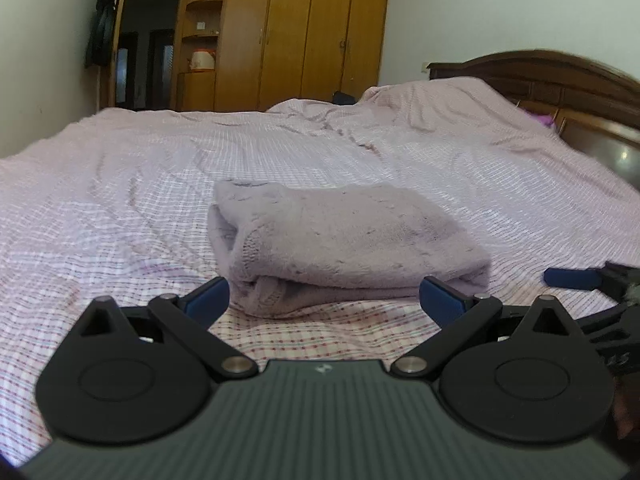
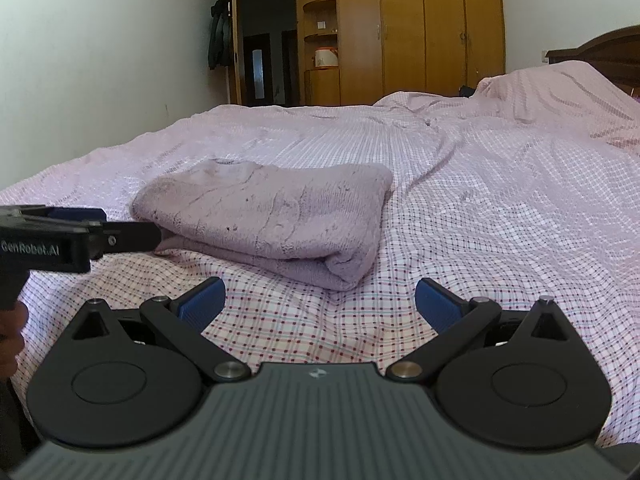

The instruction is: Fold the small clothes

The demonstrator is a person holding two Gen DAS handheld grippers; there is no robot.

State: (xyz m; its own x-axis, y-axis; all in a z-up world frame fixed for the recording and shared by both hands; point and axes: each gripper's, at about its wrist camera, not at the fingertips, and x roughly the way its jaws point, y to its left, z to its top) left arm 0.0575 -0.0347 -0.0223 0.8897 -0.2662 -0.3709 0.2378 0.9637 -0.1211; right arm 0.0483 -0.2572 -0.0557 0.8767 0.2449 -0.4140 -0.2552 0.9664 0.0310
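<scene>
1. Folded garment point(image 1: 340, 248), a soft lilac knit bundle, lies on the bed straight ahead of the left hand-held gripper point(image 1: 324, 298); its near rolled edge sits just beyond and between the two blue pads, not touched by either as far as I can tell.

2. Left hand-held gripper stands spread wide, holding nothing; the right hand-held gripper point(image 2: 318, 300) is spread the same way and equally empty, with only checked bedspread point(image 2: 304, 332) between its pads.

3. From the right wrist view the garment point(image 2: 268, 220) lies ahead and to the left, its nearest corner just past the left pad; so the left one is the nearer of the two, and squarely lined up.

4. Long axis of the bundle runs across the left view, side to side; from the right view it slants away toward the far right, with the thick folded end nearest.

5. Left hand-held gripper shows at the left edge of the right view point(image 2: 132, 236), its tip right at the near-left edge of the bundle; whether it touches there I cannot tell.

6. My judgement: the fold looks largely done; any further move, a tidy or a lift, would most easily begin from the left side.

7. Farther off, the bedspread rumples toward the dark headboard point(image 1: 560, 76); a wooden wardrobe point(image 2: 420, 32) stands at the far wall.
</scene>
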